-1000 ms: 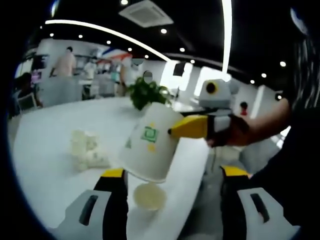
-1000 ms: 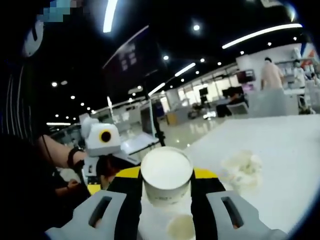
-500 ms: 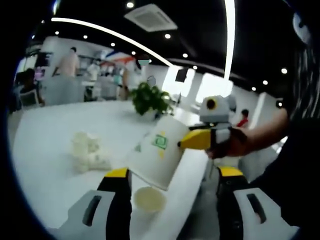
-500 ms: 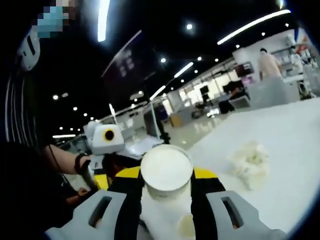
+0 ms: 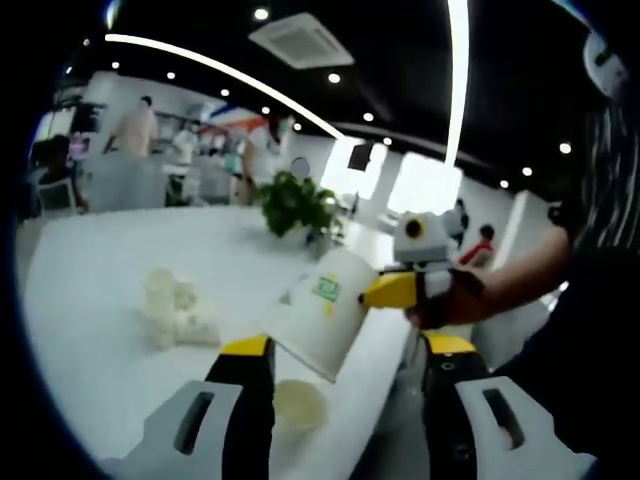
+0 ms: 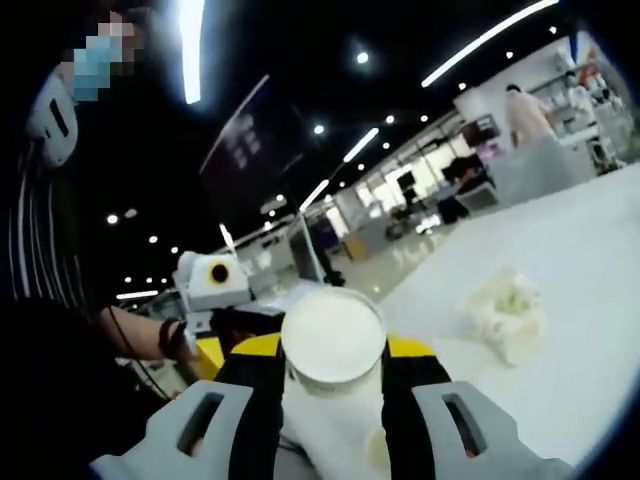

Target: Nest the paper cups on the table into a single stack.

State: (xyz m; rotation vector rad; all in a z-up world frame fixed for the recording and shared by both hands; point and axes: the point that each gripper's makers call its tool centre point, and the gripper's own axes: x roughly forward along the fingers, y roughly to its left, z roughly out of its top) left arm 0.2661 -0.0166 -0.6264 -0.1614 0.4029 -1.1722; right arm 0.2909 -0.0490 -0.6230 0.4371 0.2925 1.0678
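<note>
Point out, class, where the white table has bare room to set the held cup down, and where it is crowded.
Bare table stretches between the crumpled white cluster and the far edge by the green plant. It is crowded near the table's edge: the open cup stands there between the left tongs, with the right tongs holding the tilted paper cup just above it.

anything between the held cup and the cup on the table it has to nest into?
Nothing visible. The right gripper holds the paper cup tilted in the air above the table; the open cup stands just below it. The crumpled white clump lies off to the side.
</note>
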